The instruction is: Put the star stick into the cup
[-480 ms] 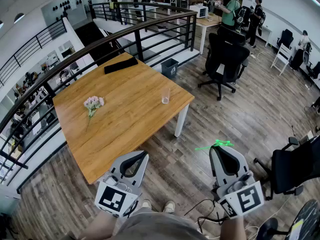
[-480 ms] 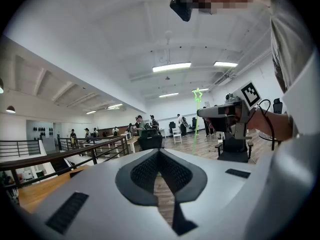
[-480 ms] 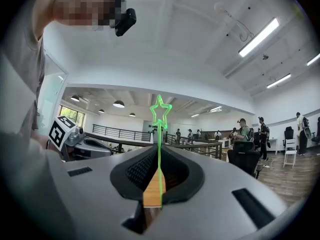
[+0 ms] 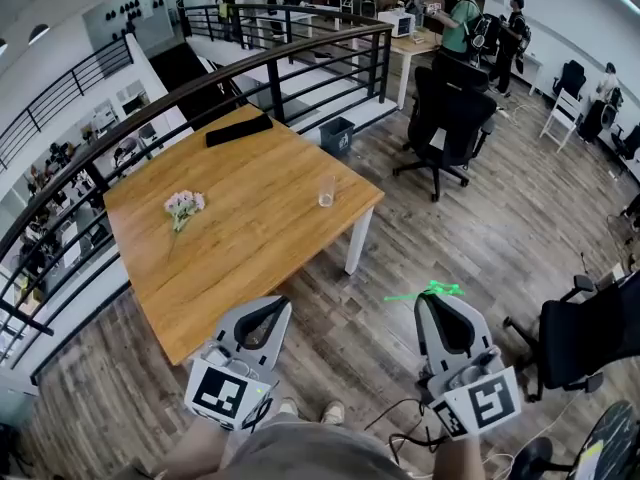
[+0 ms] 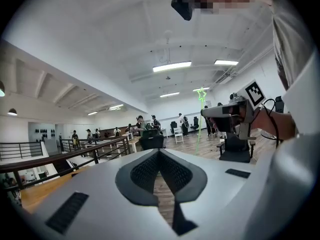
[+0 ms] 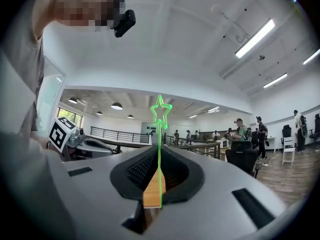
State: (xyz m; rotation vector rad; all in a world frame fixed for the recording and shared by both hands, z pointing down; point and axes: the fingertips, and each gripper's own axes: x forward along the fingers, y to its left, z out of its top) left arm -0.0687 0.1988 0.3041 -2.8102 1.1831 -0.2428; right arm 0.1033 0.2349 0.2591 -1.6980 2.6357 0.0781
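Thin neon-green plastic star stick (image 6: 159,134): prob. light, bendy; right gripper (image 4: 437,303) clamps lower shaft, good spot; left gripper (image 4: 270,310) closed, empty.

A wooden table (image 4: 250,243) filled the head view from nine to twelve o'clock. On its top a small bunch of pink flowers (image 4: 183,206) lay toward the nine o'clock edge, and a flat black bar (image 4: 238,130) lay near the twelve o'clock edge. A dark railing (image 4: 200,86) curved round the table's far sides. A blue bin (image 4: 338,136) stood on the plank floor (image 4: 480,228) at twelve o'clock, a black office chair (image 4: 452,118) at one o'clock. People (image 4: 460,13) stood round a far desk beyond it. Another black chair (image 4: 585,333) sat at four o'clock.
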